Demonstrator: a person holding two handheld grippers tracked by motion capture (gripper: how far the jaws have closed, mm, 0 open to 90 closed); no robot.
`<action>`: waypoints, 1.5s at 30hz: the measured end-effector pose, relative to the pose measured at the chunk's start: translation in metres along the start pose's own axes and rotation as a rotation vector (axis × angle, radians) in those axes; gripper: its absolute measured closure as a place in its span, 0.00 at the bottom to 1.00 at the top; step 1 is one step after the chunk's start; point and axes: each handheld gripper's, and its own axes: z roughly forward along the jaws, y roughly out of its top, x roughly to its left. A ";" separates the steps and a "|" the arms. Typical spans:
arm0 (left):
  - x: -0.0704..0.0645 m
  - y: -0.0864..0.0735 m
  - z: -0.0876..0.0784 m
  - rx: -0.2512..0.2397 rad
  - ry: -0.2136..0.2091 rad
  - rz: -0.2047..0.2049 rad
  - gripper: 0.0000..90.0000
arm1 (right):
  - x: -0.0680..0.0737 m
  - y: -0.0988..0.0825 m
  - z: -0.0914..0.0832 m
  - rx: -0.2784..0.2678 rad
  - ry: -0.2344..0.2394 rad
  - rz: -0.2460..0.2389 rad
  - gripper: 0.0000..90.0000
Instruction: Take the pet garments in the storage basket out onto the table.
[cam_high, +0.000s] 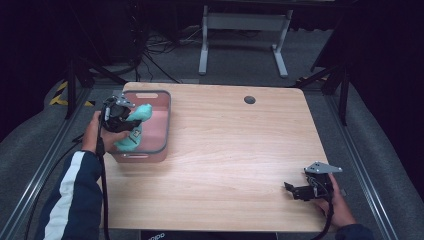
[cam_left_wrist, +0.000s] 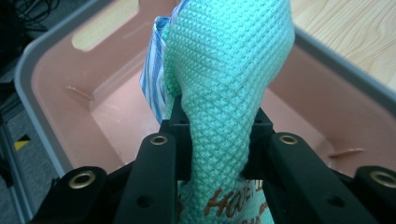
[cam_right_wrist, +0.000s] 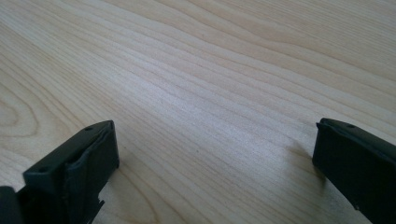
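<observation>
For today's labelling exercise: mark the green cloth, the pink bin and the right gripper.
green cloth (cam_left_wrist: 224, 93), left gripper view, on its waffle weave.
pink bin (cam_high: 168, 120), high view, on its right rim.
right gripper (cam_high: 290, 188), high view, between its jaw tips.

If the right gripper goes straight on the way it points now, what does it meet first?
Probably nothing soon: the right gripper, jaws open, points left over bare table. The pink bin stands farther left, likely off that line; depth is unclear.

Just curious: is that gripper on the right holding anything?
No, the right gripper is open, its jaws wide apart above the bare wooden table.
</observation>
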 end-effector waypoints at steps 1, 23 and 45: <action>0.000 0.000 -0.002 0.003 -0.008 -0.002 0.80 | 0.000 0.000 0.000 0.000 0.000 0.000 0.01; -0.033 0.032 -0.032 -0.148 -0.062 0.081 0.80 | 0.000 0.000 0.000 0.000 0.000 0.000 0.01; -0.084 0.077 -0.036 -0.165 -0.140 0.235 0.81 | 0.000 0.000 0.000 0.000 0.000 0.000 0.01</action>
